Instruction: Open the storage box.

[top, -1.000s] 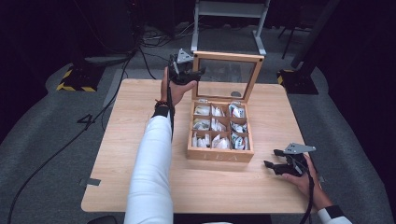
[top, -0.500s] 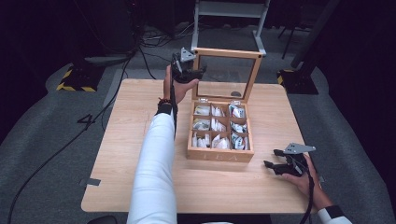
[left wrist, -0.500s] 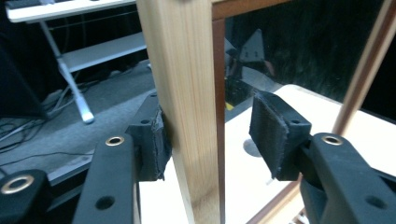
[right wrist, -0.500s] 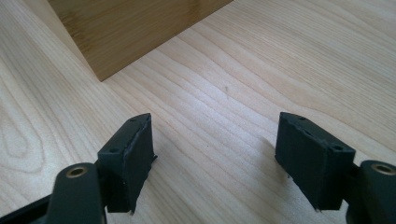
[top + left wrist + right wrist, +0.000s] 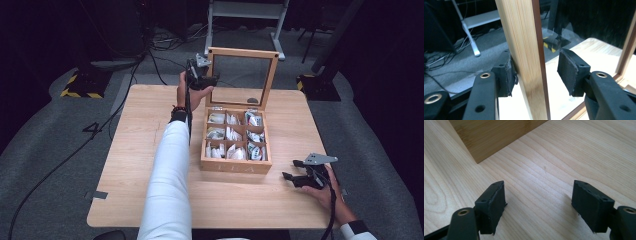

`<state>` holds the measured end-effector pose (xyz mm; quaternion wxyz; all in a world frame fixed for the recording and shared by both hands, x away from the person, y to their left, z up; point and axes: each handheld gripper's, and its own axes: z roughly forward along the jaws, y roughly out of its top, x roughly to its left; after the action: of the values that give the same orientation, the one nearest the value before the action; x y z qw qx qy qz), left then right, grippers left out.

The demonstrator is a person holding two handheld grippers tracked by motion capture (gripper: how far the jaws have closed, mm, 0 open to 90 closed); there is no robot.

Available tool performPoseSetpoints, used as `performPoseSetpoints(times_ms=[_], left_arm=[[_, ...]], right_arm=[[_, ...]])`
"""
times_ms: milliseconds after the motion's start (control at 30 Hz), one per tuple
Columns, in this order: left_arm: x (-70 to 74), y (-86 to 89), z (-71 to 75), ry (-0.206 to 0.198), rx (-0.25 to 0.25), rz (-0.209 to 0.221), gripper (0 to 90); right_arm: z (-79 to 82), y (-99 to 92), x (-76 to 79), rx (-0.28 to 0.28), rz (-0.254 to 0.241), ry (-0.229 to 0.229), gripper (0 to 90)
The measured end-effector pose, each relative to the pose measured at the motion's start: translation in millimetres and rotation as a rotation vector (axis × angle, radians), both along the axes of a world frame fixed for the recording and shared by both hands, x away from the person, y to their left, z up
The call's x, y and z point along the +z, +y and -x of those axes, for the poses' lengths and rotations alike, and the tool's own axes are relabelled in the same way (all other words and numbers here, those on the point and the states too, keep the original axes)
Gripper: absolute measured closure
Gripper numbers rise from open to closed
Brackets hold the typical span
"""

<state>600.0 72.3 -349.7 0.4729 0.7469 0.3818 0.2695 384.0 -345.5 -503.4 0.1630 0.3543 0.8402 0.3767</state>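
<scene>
Left gripper (image 5: 537, 72) jaws astride the upright lid frame (image 5: 524, 50): one pad touching, the other apart, just closing slightly. Right gripper (image 5: 539, 205) jaws open over bare table (image 5: 574, 152), box corner (image 5: 489, 135) ahead.

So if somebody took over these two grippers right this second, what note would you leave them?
Left gripper: jaws straddle the left rail of the glass lid. One pad touches the wood, the other stands off it, and they have just been closing a little.
Right gripper: jaws open and empty, low over the table by the box's front right corner.
Wooden box: mid-table, with packets in its compartments.
Done: the lid stands open, upright.
Left: probably let go of the lid, then deal with the packets.
</scene>
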Motion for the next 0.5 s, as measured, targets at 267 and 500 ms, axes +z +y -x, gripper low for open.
performPoseSetpoints(times_ms=[267, 500], left_arm=[[-16.0, -2.9, -6.5, 0.024, 0.031, -0.038, 50.2], [-32.5, 0.8, -5.5, 0.06, -0.002, -0.046, 50.9]], right_arm=[[-0.2, 0.0, -0.1, 0.003, -0.001, 0.001, 26.6], [-0.2, 0.1, -0.1, 0.005, -0.001, 0.001, 26.2]])
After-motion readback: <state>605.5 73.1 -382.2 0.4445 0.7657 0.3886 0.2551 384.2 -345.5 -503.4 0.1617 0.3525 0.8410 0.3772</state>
